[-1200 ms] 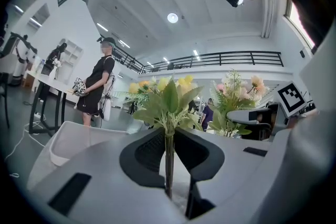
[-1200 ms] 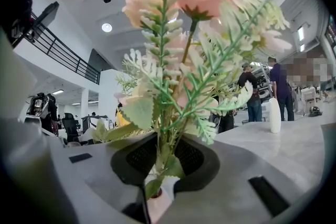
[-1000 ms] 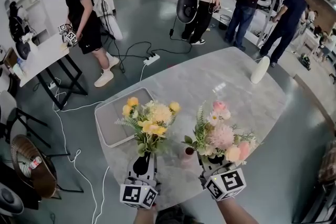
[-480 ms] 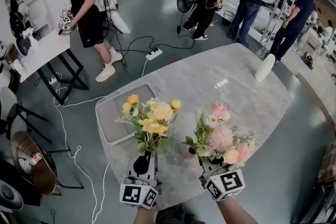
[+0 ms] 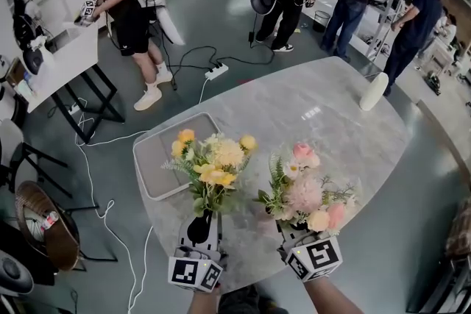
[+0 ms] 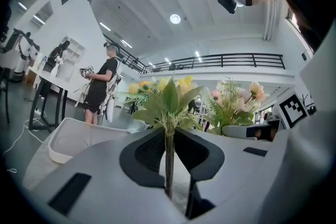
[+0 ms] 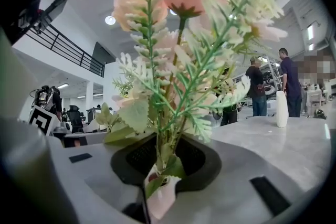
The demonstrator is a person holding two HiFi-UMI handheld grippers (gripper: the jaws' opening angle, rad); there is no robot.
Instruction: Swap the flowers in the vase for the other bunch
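Flowers fill both grippers at once, which I read as the middle of the swap. My left gripper (image 5: 202, 221) is clamped on the thin stem of the yellow bunch (image 5: 213, 165). In the left gripper view that stem runs straight up between the 2 dark pads, pinched low so the heads stand upright and clear of the marble table (image 5: 331, 129). My right gripper (image 5: 294, 229) is closed round the gathered stems of the pink bunch (image 5: 305, 191), also low down under the leaves, so no bloom gets crushed. The 2 bunches stand just beside each other above the table's near edge.

The vase (image 7: 160, 199), small and pink with a dark mouth, shows in the right gripper view directly under the pink stems. I cannot tell whether the stem ends are inside the mouth or just above it, and in the head view the pink foliage hides it. Holding both bunches up keeps that mouth reachable from either side and saves a trip to the grey tray (image 5: 158, 158) on the left. I judge the next move needs a straight vertical path, since a tilted stem could tip so small a vase.
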